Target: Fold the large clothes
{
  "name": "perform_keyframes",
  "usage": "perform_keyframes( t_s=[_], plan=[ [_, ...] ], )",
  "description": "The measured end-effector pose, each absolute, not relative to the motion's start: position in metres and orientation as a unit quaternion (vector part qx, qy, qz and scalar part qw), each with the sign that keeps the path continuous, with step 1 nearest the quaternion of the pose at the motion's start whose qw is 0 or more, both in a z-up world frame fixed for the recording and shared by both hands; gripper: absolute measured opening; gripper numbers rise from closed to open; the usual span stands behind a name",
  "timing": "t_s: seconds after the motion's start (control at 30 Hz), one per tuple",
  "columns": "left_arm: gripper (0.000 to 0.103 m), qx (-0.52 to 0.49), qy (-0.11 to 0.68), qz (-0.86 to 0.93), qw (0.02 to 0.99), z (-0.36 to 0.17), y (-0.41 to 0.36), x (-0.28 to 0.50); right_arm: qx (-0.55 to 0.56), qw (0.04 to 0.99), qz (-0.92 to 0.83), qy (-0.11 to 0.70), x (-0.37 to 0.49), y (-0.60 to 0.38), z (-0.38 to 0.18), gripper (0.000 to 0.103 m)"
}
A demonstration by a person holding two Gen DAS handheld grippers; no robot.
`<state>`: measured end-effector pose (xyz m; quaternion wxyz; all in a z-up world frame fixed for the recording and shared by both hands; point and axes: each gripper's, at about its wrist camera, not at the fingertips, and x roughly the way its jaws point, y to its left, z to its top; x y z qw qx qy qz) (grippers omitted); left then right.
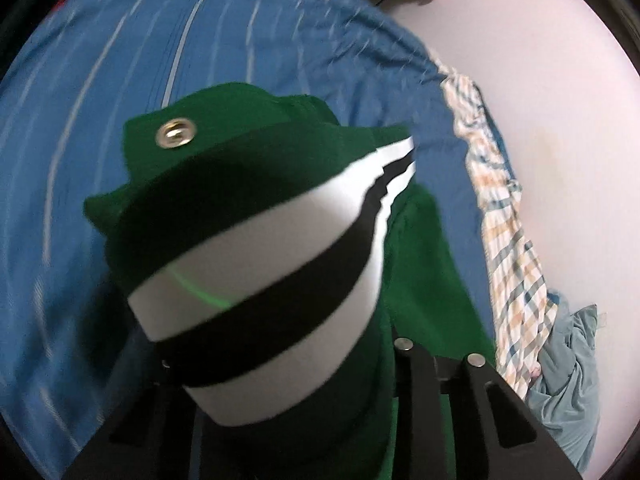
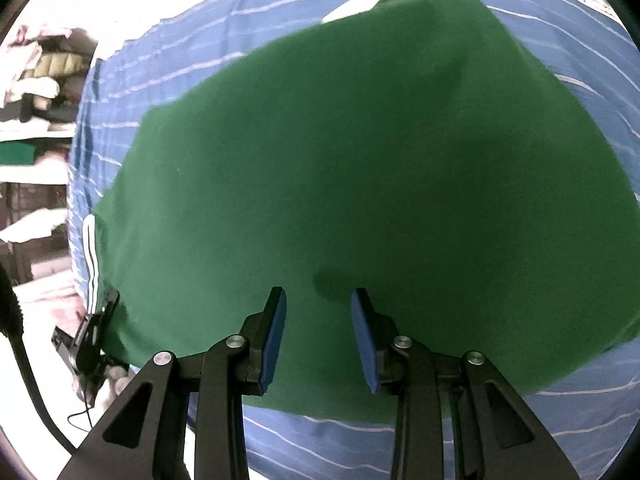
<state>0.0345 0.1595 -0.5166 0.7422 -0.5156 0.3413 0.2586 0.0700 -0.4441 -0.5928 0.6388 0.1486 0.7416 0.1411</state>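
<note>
A green jacket (image 2: 360, 168) with a white-and-black striped ribbed band lies on a blue striped bedsheet (image 2: 400, 440). In the left wrist view the jacket's striped band (image 1: 260, 276) and a metal snap (image 1: 176, 135) fill the frame right in front of the camera, draped over my left gripper (image 1: 288, 364); its fingertips are hidden by the cloth. My right gripper (image 2: 318, 312) is open, blue pads (image 2: 276, 336) apart, hovering just above the jacket's near edge, holding nothing.
A checked cloth (image 1: 508, 240) and a light blue garment (image 1: 568, 368) lie along the sheet's right edge on a pale floor. Shelves with folded clothes (image 2: 36, 80) stand at left. The other gripper and a cable (image 2: 88, 340) show at lower left.
</note>
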Motion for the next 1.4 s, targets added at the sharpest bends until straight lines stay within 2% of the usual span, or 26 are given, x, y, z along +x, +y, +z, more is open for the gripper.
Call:
perform_keyframes(
  t_s=[0.17,0.33,0.37,0.4,0.43,0.57,0.6,0.67,0.77,0.87,1.03,1.23,1.33,1.4],
  plan=[
    [0.026,-0.477,0.321,0.267,0.773,-0.471,0.19,0.011,0.125,0.633,0.167,0.745,0.077,-0.42,-0.588,0.036],
    [0.026,-0.404,0.349,0.262,0.804,-0.441,0.191,0.021,0.096,0.604,0.18,0.771,0.069,-0.367,-0.648,0.038],
    [0.026,-0.387,0.35,0.258,0.813,-0.434,0.187,0.027,0.104,0.601,0.174,0.773,0.072,-0.364,-0.645,0.049],
    [0.026,-0.369,0.351,0.253,0.823,-0.431,0.181,0.047,0.123,0.587,0.178,0.78,0.076,-0.366,-0.638,0.054],
    [0.026,-0.345,0.348,0.245,0.836,-0.416,0.17,0.054,0.135,0.585,0.19,0.777,0.078,-0.371,-0.63,0.054],
    [0.026,-0.272,0.333,0.201,0.88,-0.366,0.133,0.073,0.143,0.645,0.187,0.727,0.076,-0.43,-0.562,0.055],
    [0.026,-0.252,0.33,0.187,0.891,-0.355,0.12,0.08,0.14,0.667,0.17,0.712,0.073,-0.459,-0.545,0.058],
    [0.026,-0.209,0.325,0.134,0.912,-0.332,0.082,0.096,0.141,0.681,0.133,0.706,0.069,-0.503,-0.534,0.061],
    [0.026,-0.167,0.329,0.065,0.927,-0.32,0.027,0.118,0.182,0.664,0.062,0.722,0.055,-0.579,-0.547,0.061],
    [0.025,-0.151,0.345,-0.005,0.926,-0.323,-0.039,0.133,0.241,0.639,0.013,0.73,0.037,-0.631,-0.566,0.061],
    [0.025,-0.128,0.415,-0.102,0.895,-0.373,-0.163,0.141,0.331,0.596,-0.033,0.731,0.003,-0.688,-0.589,0.061],
    [0.024,-0.062,0.515,-0.128,0.845,-0.467,-0.269,0.142,0.35,0.582,-0.039,0.733,-0.017,-0.671,-0.605,0.061],
    [0.026,-0.002,0.559,-0.096,0.824,-0.492,-0.296,0.147,0.334,0.585,-0.038,0.738,-0.017,-0.668,-0.601,0.061],
    [0.027,0.022,0.559,-0.092,0.824,-0.485,-0.302,0.148,0.314,0.599,-0.035,0.735,-0.017,-0.668,-0.591,0.061]
  ],
)
